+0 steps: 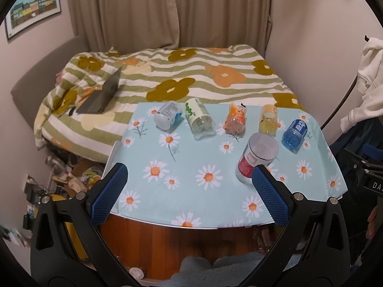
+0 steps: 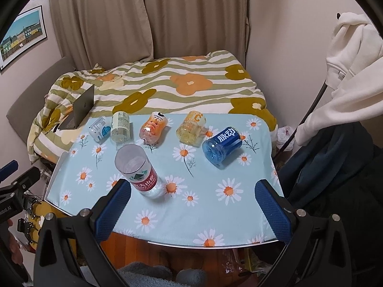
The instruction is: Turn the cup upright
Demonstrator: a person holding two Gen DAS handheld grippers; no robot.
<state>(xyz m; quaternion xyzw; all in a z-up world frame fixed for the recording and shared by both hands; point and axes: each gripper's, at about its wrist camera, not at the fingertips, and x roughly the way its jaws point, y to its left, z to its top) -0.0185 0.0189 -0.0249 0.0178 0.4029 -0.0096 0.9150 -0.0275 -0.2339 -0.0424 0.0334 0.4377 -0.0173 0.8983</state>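
Several cut-bottle cups sit on the daisy-print table [image 1: 191, 191]. A red-label cup [image 1: 257, 157] stands upright with its open mouth up; it also shows in the right wrist view [image 2: 140, 174]. Behind it, lying on their sides, are a white-blue cup [image 1: 167, 116], a green cup [image 1: 198, 119], an orange cup [image 1: 235, 119], a yellow cup [image 1: 268, 119] and a blue cup [image 1: 295, 132], which also shows in the right wrist view [image 2: 221, 147]. My left gripper [image 1: 189, 186] is open and empty, near the red-label cup. My right gripper [image 2: 191, 201] is open and empty above the table's front edge.
A bed with a flowered striped duvet [image 1: 179, 71] lies behind the table, with an open laptop [image 1: 103, 95] on it. Clutter [image 1: 71, 179] lies on the floor at left. White clothing [image 2: 347, 83] hangs at right. Curtains cover the back wall.
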